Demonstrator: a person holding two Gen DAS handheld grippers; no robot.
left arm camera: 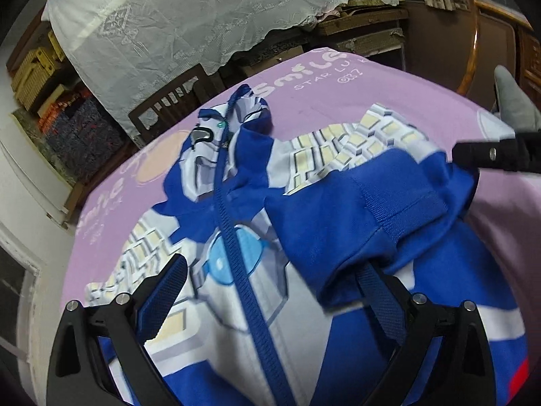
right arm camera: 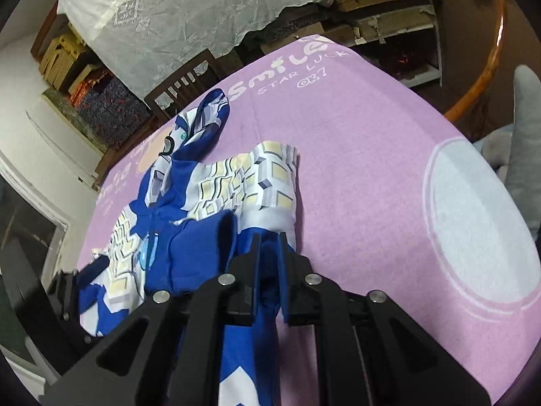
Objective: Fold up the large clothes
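Jacket (left arm camera: 304, 203) lies zipper-up on the pink cloth (right arm camera: 372, 169) over the table (right arm camera: 487, 67), one sleeve (left arm camera: 351, 216) already flopped across the chest. Right gripper (right arm camera: 268, 240) fingers are clamped on a blue fabric edge at the jacket's near side; left gripper (left arm camera: 274, 277) fingers stand wide apart, hovering over the chest, sleeve cuff just by its right finger. For a clean fold I'd carry the pinched edge low and flat, left pinning the crease
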